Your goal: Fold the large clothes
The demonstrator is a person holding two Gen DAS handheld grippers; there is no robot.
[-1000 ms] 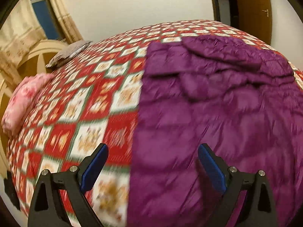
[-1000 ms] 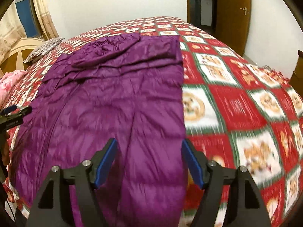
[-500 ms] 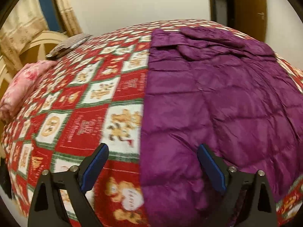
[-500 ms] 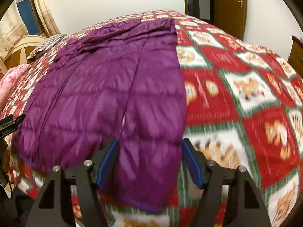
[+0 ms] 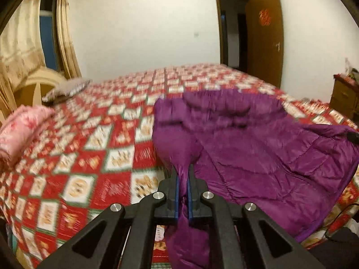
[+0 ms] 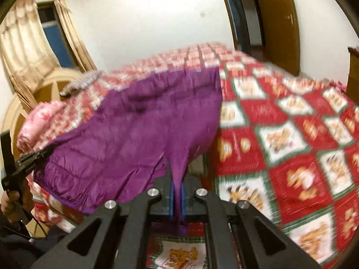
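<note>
**Caller:** Fabric in both grips! The left gripper (image 5: 182,180) has just snapped closed, its blue fingers (image 5: 176,192) pinching a bunched fold of the purple down jacket (image 5: 258,157) at its near left corner.

**Analyst:** Same on the other side: the right gripper (image 6: 177,180) has just closed too, its fingers (image 6: 171,198) squeezing the near right corner, and cloth hangs below the pinch.

**Caller:** Where's the rest of the jacket?

**Analyst:** Its far end lies on the bed (image 5: 107,157), over the red-and-white checked bedspread (image 6: 280,139). The near hem is off the bedspread and stretched between the two grippers.

**Caller:** Any containers?

**Analyst:** Nothing holds the jacket. A pink rolled quilt (image 5: 21,132) and a grey pillow (image 5: 67,89) sit at the headboard end, well apart from it. From the right view, the person's hand (image 6: 13,204) grips the left gripper's handle at the frame edge.
</note>
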